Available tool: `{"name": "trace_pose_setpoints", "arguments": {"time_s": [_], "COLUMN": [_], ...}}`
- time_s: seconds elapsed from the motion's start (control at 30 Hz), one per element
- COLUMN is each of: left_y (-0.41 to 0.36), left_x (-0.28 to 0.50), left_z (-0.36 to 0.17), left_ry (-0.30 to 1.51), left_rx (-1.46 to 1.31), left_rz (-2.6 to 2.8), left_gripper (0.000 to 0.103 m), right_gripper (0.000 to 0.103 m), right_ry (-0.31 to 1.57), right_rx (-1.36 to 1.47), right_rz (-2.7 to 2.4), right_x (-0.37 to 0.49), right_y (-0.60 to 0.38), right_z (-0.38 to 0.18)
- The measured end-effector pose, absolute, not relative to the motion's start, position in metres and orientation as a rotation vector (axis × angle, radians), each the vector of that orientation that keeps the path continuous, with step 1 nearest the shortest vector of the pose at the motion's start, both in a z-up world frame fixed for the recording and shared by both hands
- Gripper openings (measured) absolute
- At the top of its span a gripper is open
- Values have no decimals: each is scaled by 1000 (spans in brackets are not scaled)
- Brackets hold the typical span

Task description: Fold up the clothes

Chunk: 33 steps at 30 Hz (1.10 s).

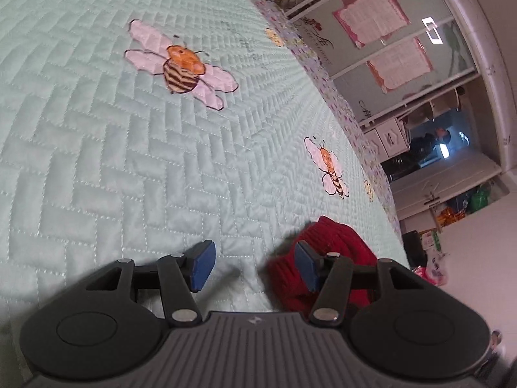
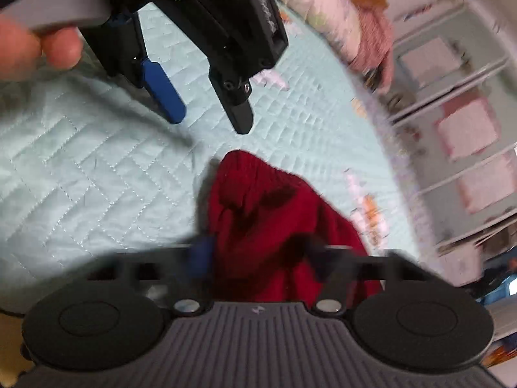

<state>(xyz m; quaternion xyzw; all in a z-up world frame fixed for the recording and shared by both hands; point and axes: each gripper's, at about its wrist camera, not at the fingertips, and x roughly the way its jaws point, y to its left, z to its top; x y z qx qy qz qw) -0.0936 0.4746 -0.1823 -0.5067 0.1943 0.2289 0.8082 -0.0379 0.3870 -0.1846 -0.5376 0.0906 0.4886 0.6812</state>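
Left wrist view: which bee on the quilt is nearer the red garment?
The small bee, just above the red garment by the quilt's right edge. The big bee sits farther up.

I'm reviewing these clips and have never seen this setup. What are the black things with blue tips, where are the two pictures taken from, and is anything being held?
No robot here: a person holds hand-operated tongs in each hand, each with a camera looking along its fingers. The left view shows the left tongs open over a quilted mint bedspread with bee patterns, holding nothing; a red knitted garment lies beside its right finger. The right view is blurred: the right tongs sit at that garment, spread wide around the cloth. The left tongs and the person's fingers appear above.
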Motion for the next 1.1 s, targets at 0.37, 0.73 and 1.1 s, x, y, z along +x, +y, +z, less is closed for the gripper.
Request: {"name": "trace_pose_setpoints", "arguments": {"time_s": [0.37,0.73,1.1], "left_y": [476,476,482], "left_x": [-94,-95,-98], "left_z": [-184,-184,-186], "left_ry": [403,404,400], "left_rx": [-1052,-1035,-1067], "left_rz": [455,423,386], "left_gripper": [61,66,66], "right_gripper": [40,61,0], "right_ry": [312,568,432], "right_rx": [-788,-526,-871], "right_rz": [424,792,767], "right_x": [194,114,98], "right_y": [378,366,408], "right_z": [-65,-111,-151]}}
